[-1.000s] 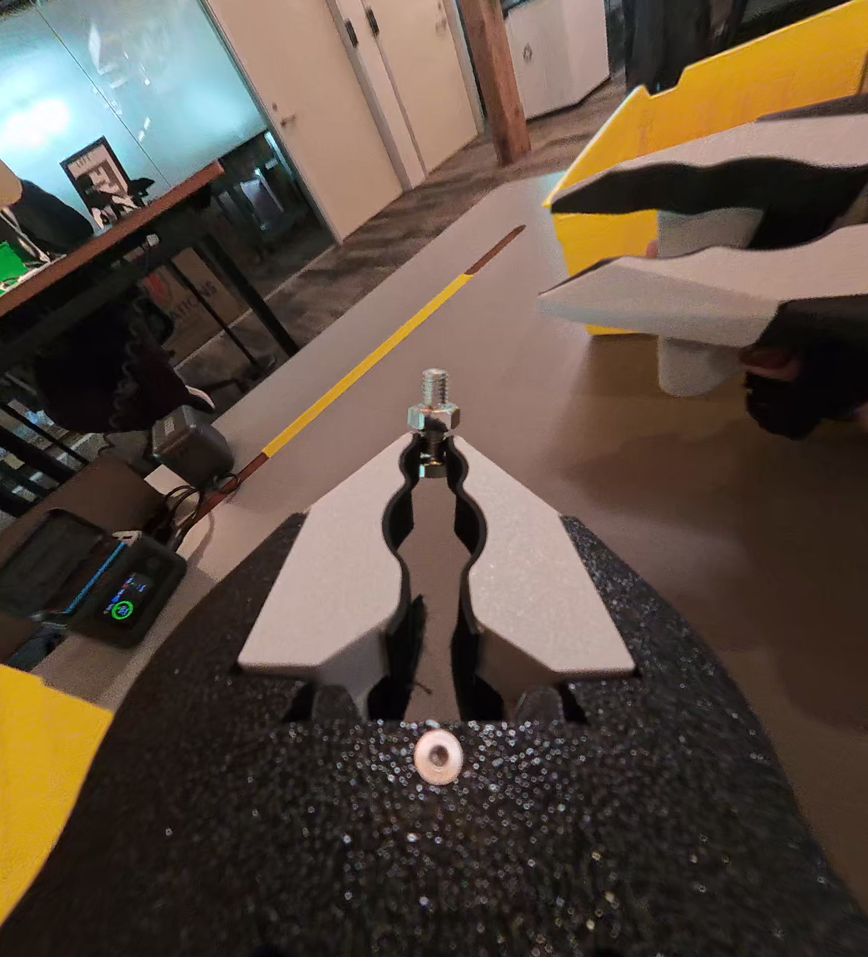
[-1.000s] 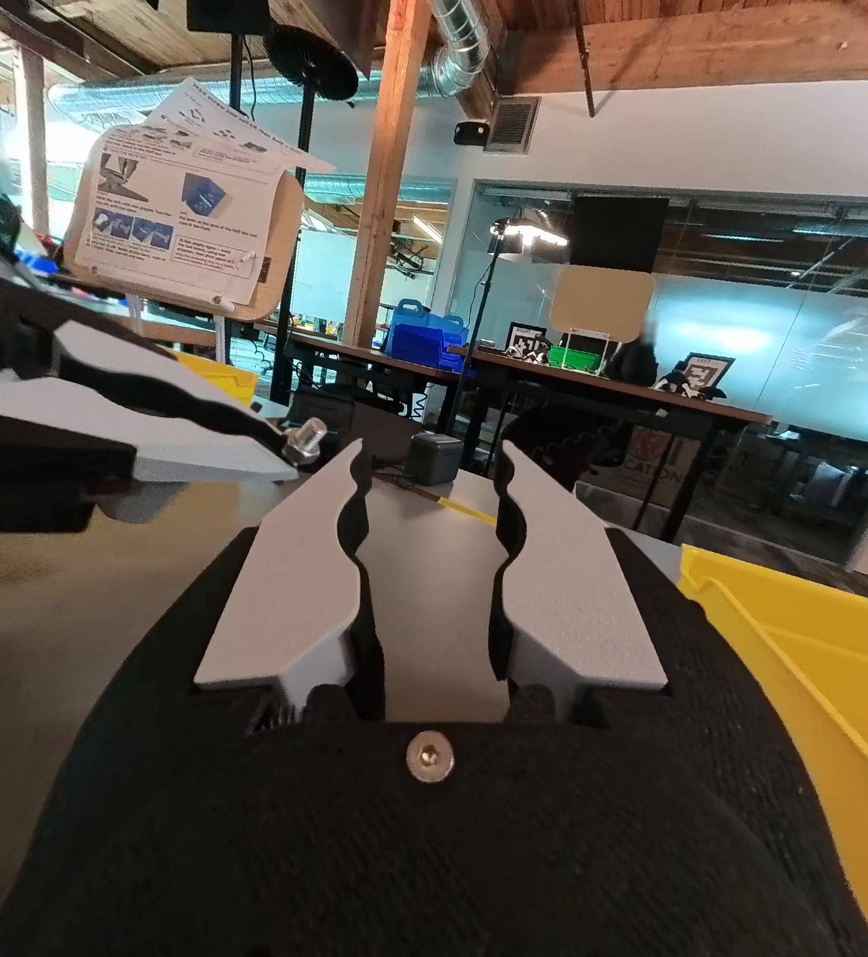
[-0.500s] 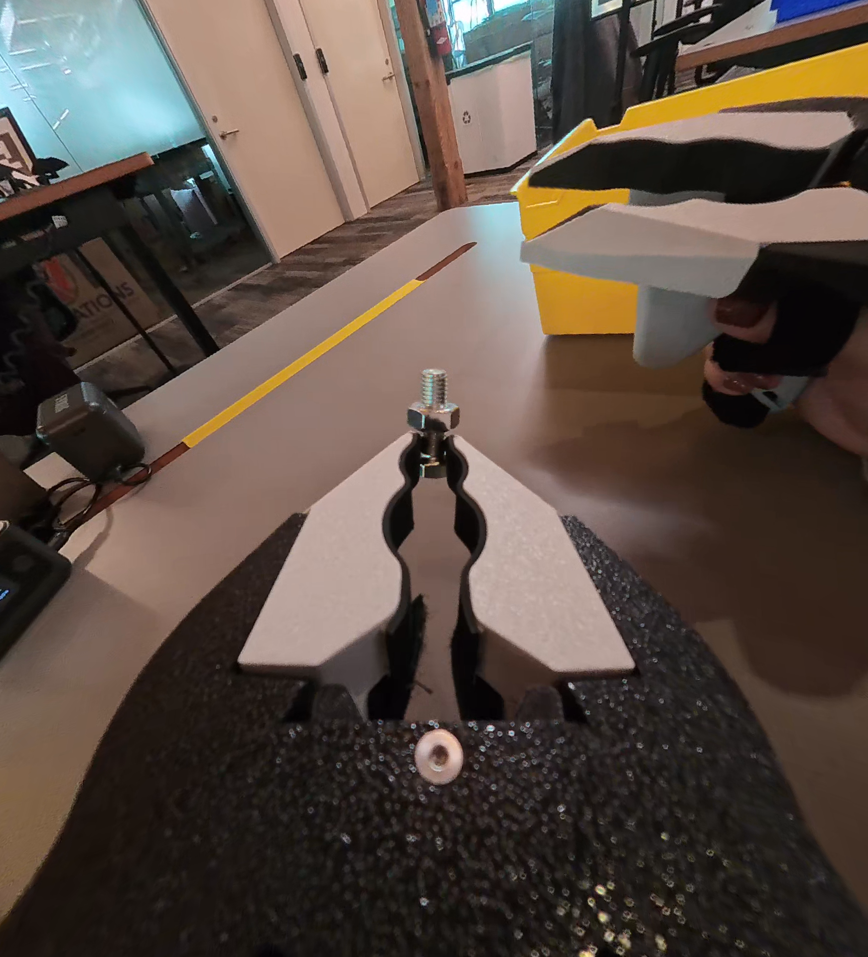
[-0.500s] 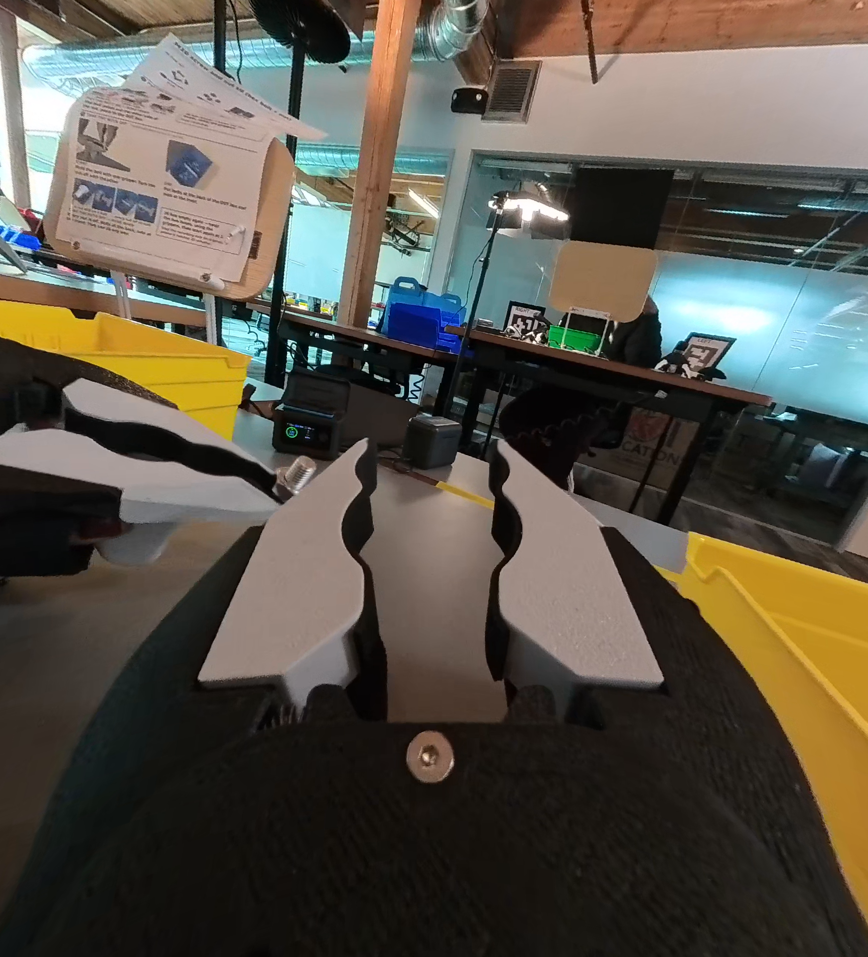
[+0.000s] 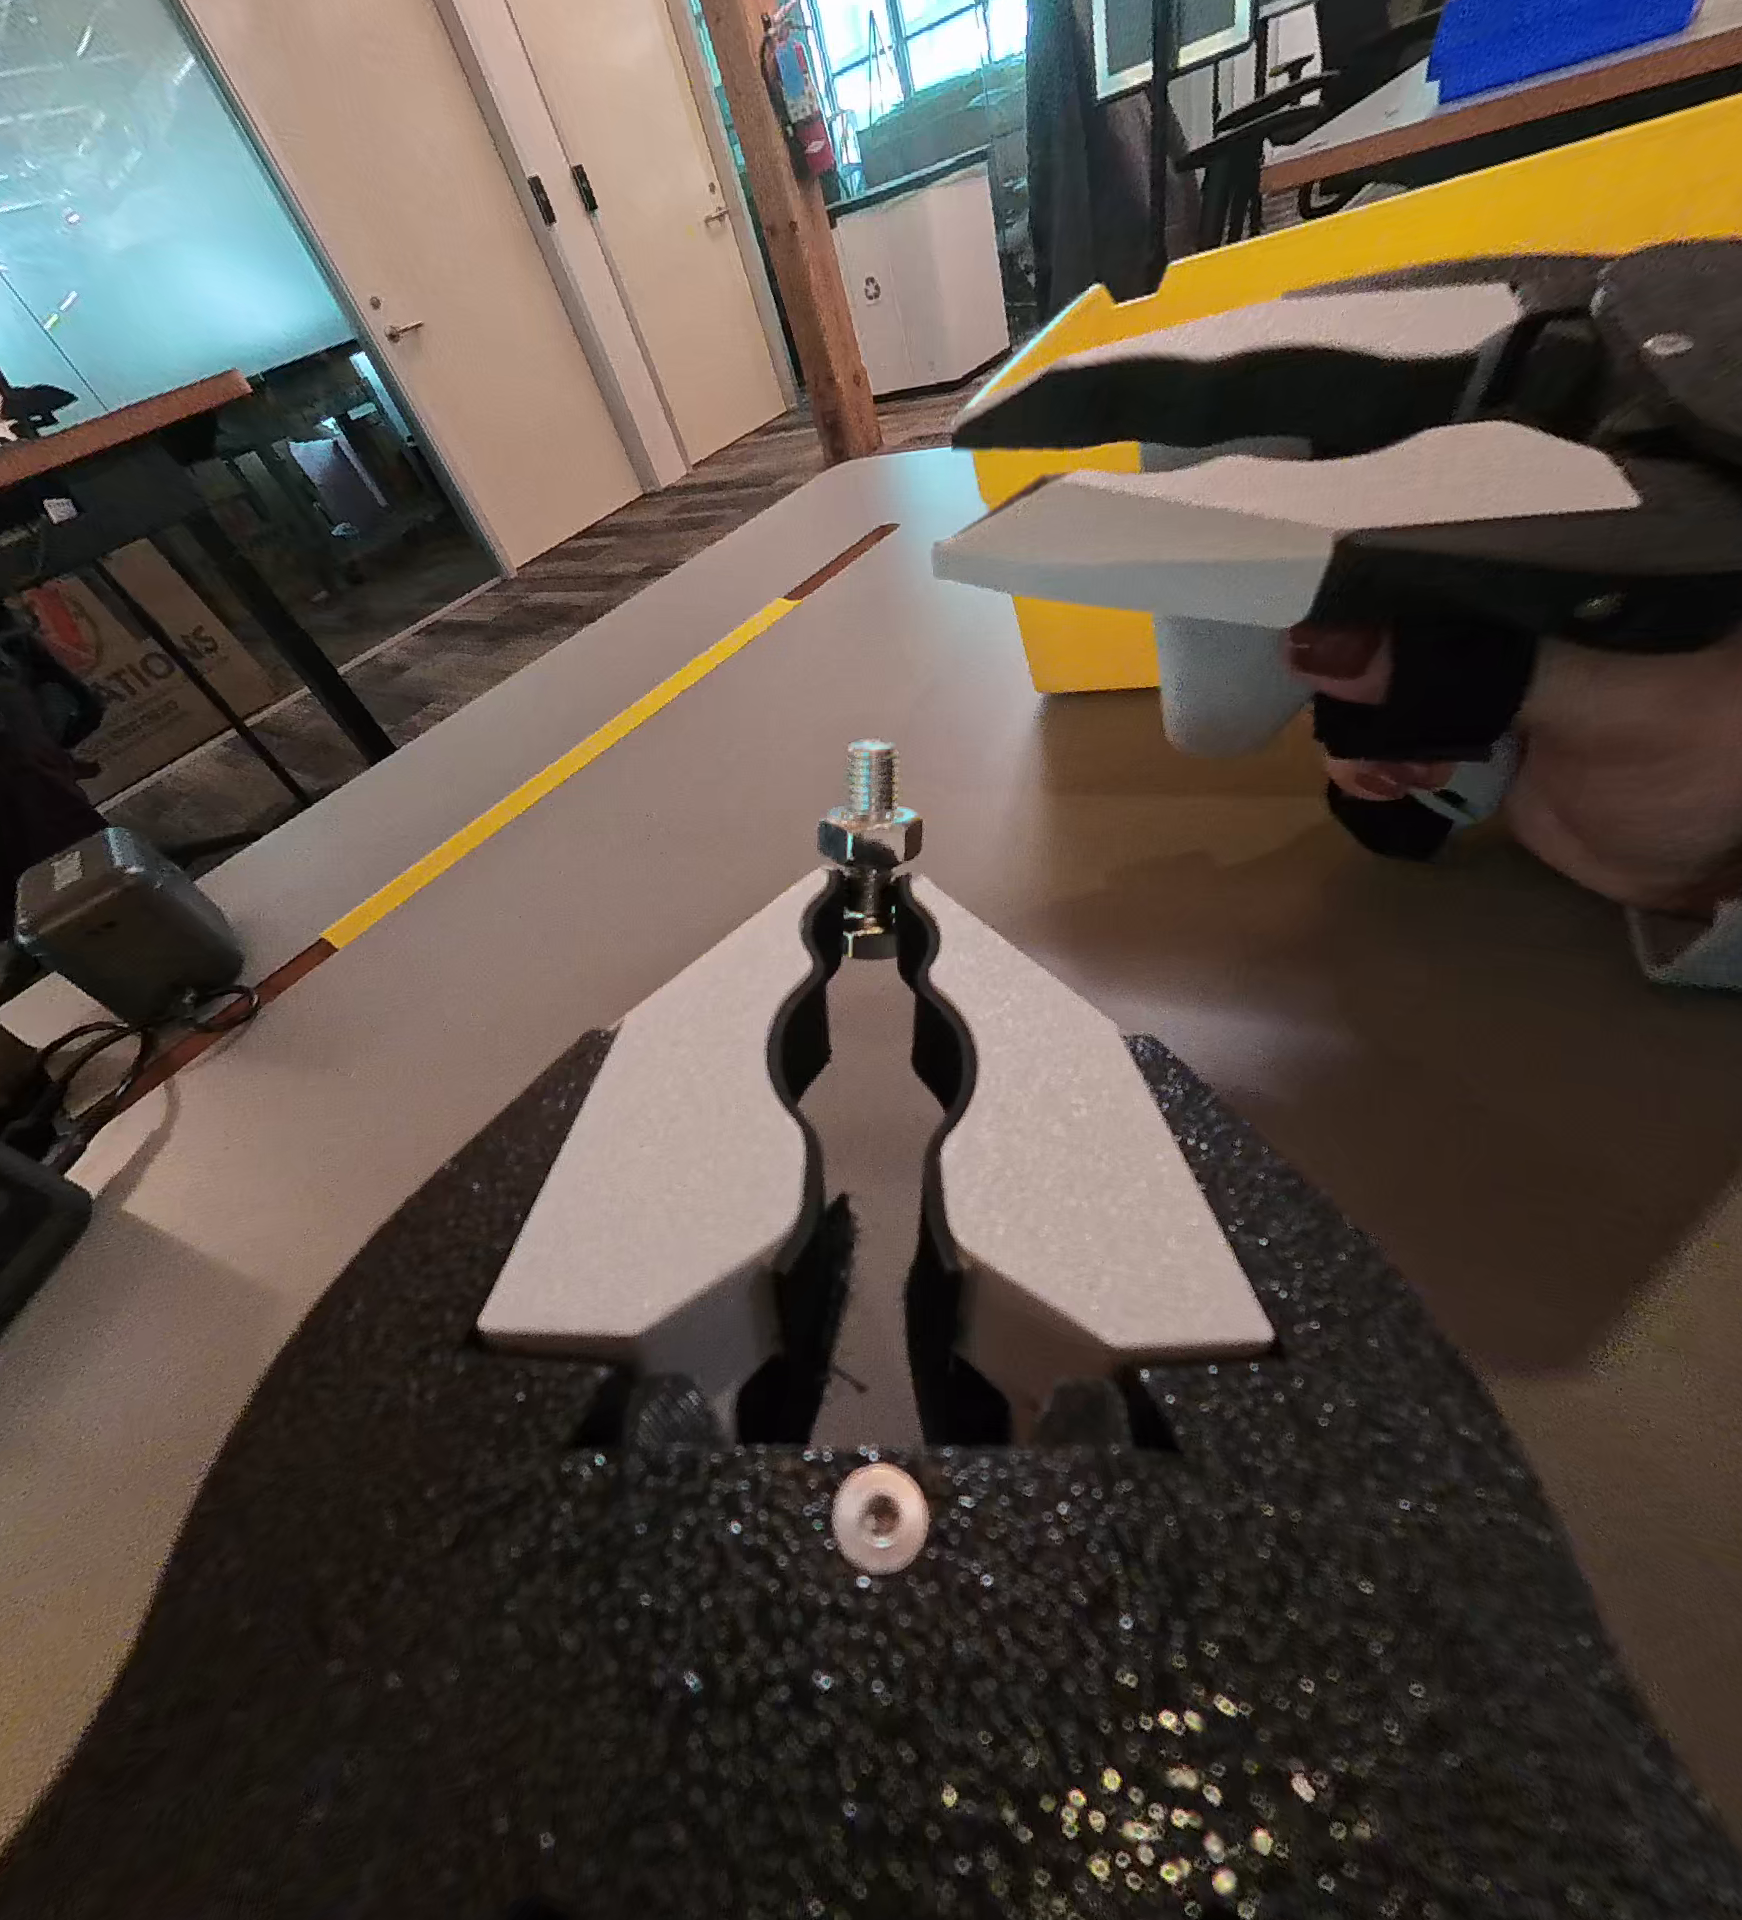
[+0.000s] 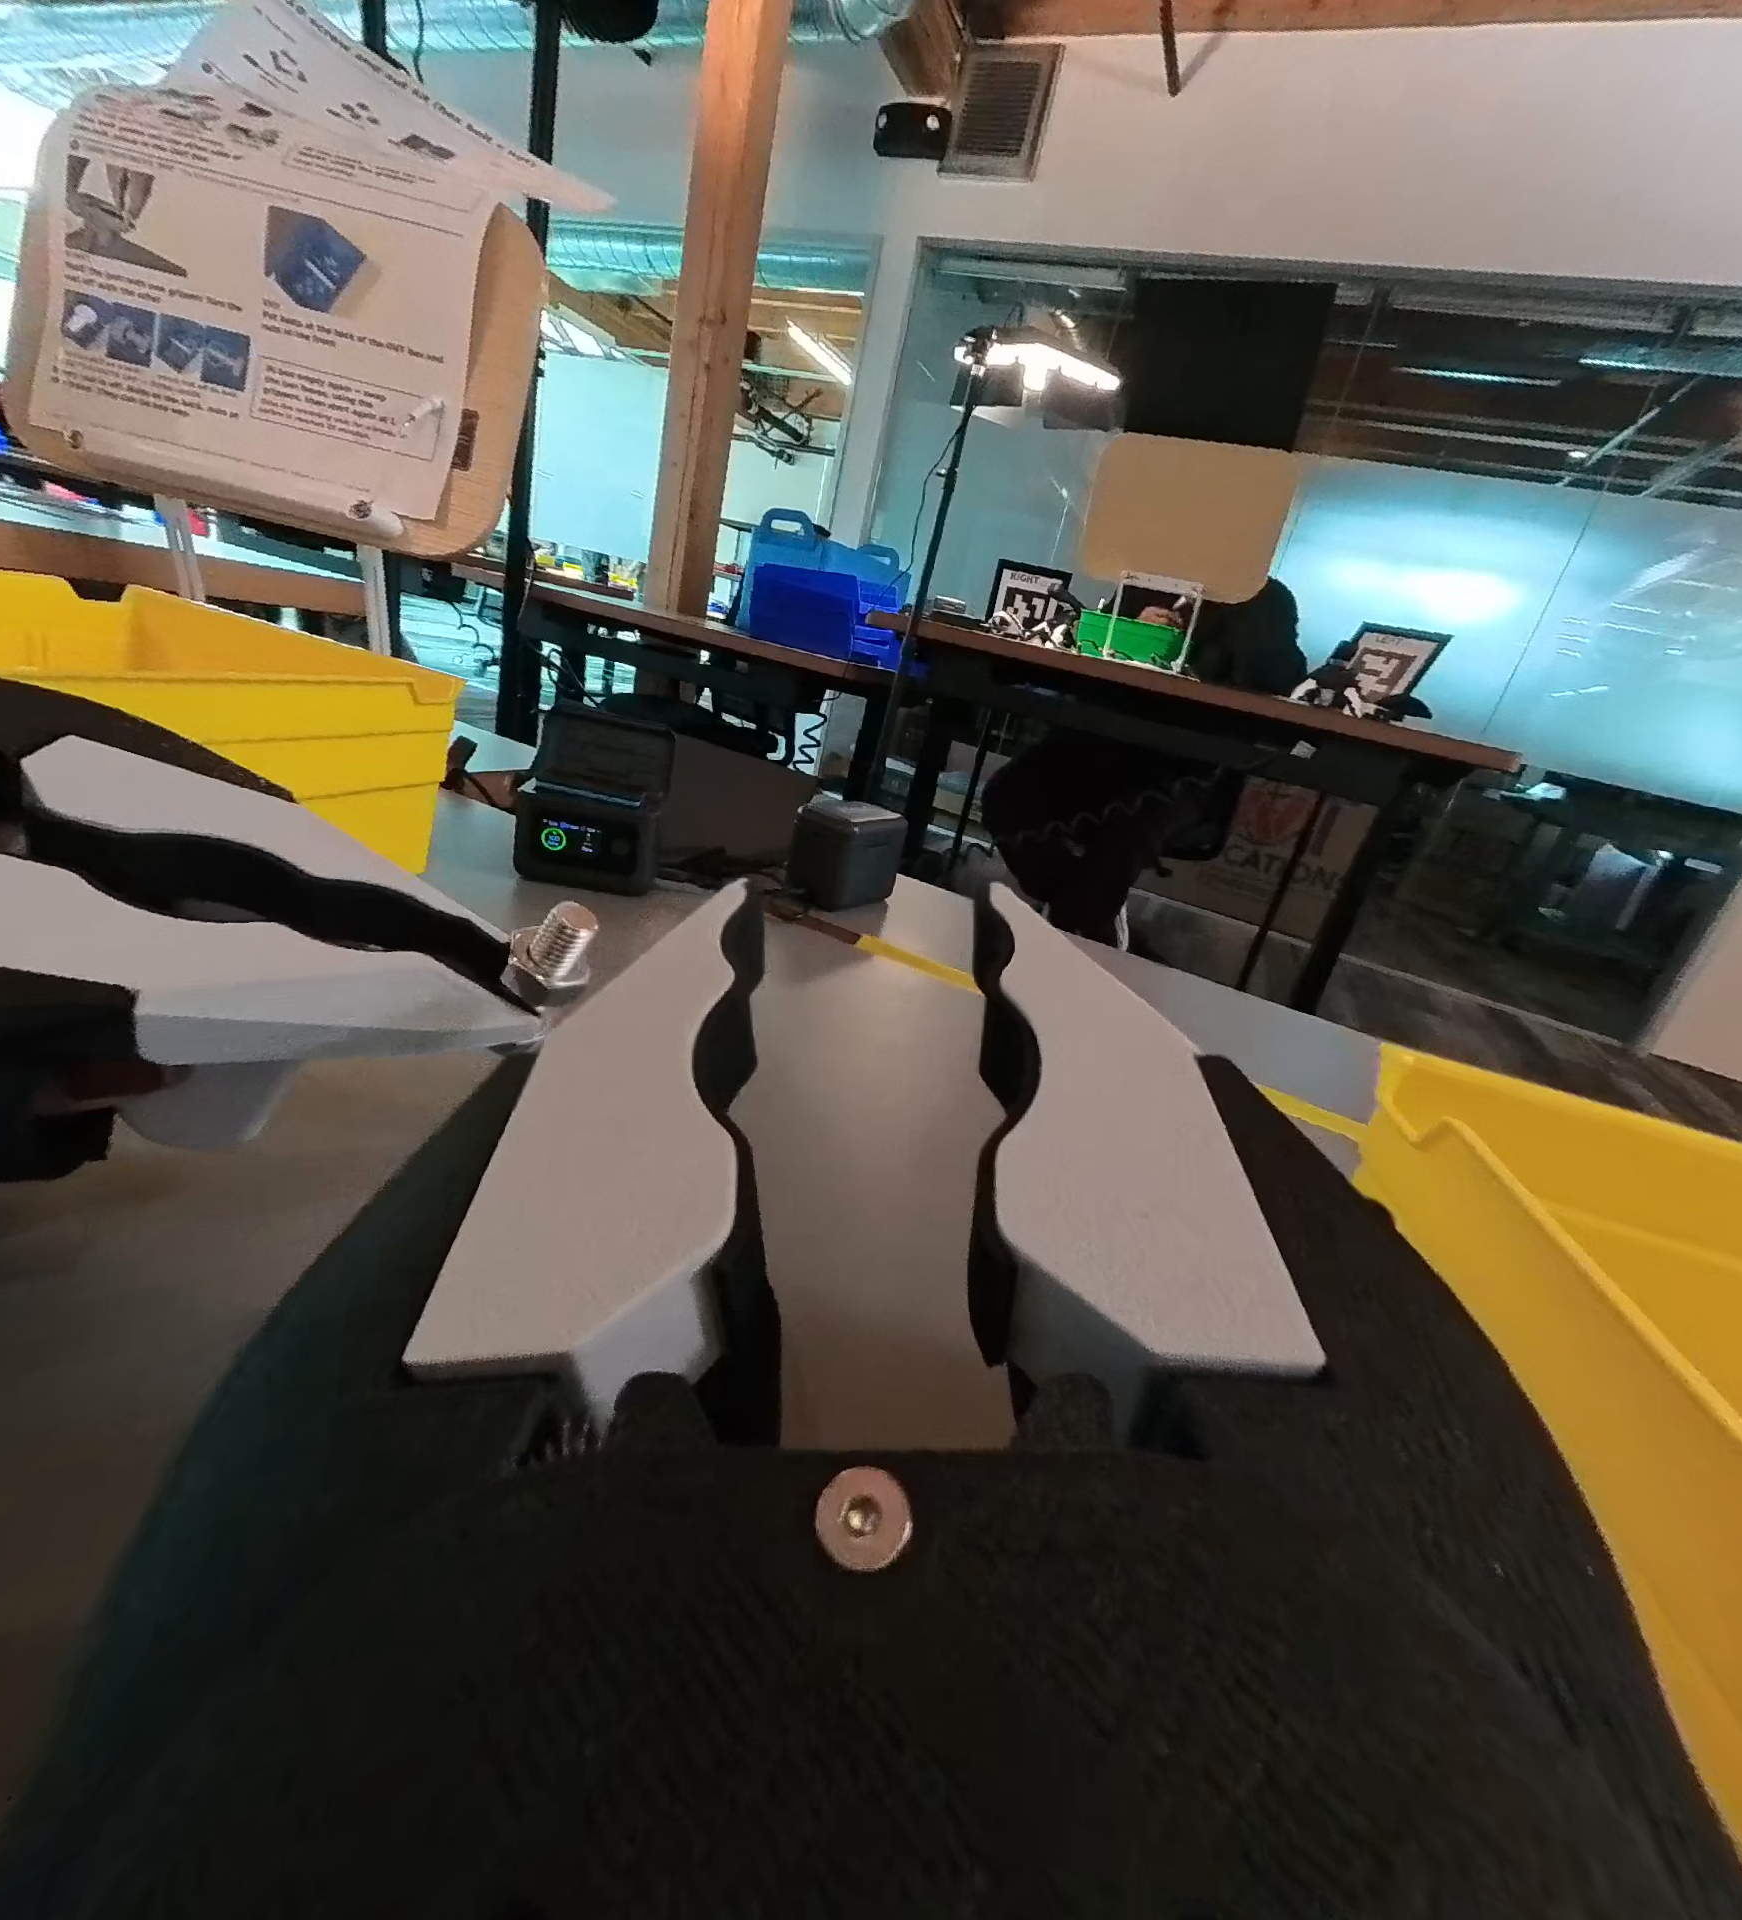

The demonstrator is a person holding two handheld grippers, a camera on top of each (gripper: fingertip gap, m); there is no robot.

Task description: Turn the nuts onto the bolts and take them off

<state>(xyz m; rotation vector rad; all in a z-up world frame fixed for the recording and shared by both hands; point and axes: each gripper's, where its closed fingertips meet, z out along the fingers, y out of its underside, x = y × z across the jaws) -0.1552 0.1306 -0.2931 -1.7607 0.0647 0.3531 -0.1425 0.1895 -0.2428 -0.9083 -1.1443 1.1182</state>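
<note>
Closest in, the left tongs are clenched on the lower end of a small steel bolt, which stands upright between their tips with its threaded end up and clear of the bench. A hex nut sits on the thread just above the tips, with bare thread showing above it. Both pieces look hard, light and smooth, so I judge they will not bend or crush but could slip or spin in a loose hold; the nut's flat sides are the place to take it, while the head end stays pinched below. The thread is fine, so a tilted pull could bind it.

Just beyond, the right tongs are released, jaws standing apart with nothing between them, held up and to the right of the bolt and not touching it. In the right wrist view the right tongs show the same gap, with the bolt just beside their left finger.

Nothing stands between the two tools. Farther off, a yellow bin sits on the bench behind the right tongs, and another yellow bin behind the left ones. A yellow tape line runs along the bench, and a small grey box with cables and a black device with a screen lie near the far edge, well apart from the work
</note>
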